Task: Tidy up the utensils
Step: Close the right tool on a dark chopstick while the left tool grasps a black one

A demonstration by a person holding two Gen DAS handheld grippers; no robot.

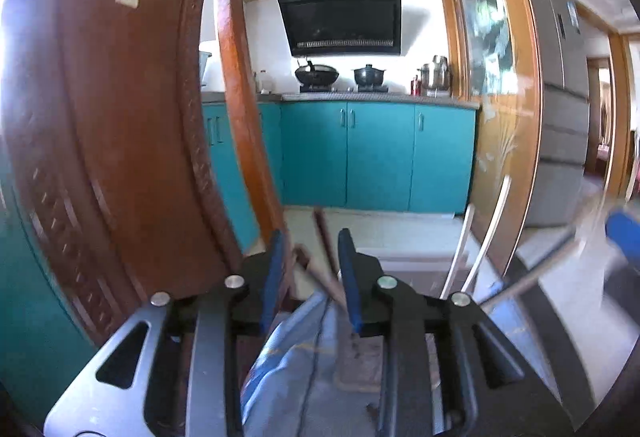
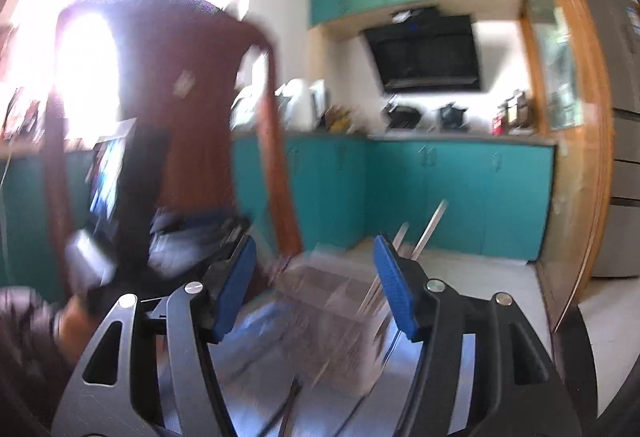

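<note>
Brown wooden chopsticks (image 1: 326, 257) lean tilted; metal chopsticks (image 2: 424, 233) stand slanted in a blurred clear basket (image 2: 332, 313).

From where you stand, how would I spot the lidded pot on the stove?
Find the black range hood under the teal wall cabinets. Below it, two dark vessels sit on the stove: an open wok left, the lidded pot right. The pot alone has a knobbed lid and side handles.

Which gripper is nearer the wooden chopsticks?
Left. Left gripper has the wooden chopsticks between its fingers; right gripper is far off to their right, beyond the metal chopsticks.
</note>
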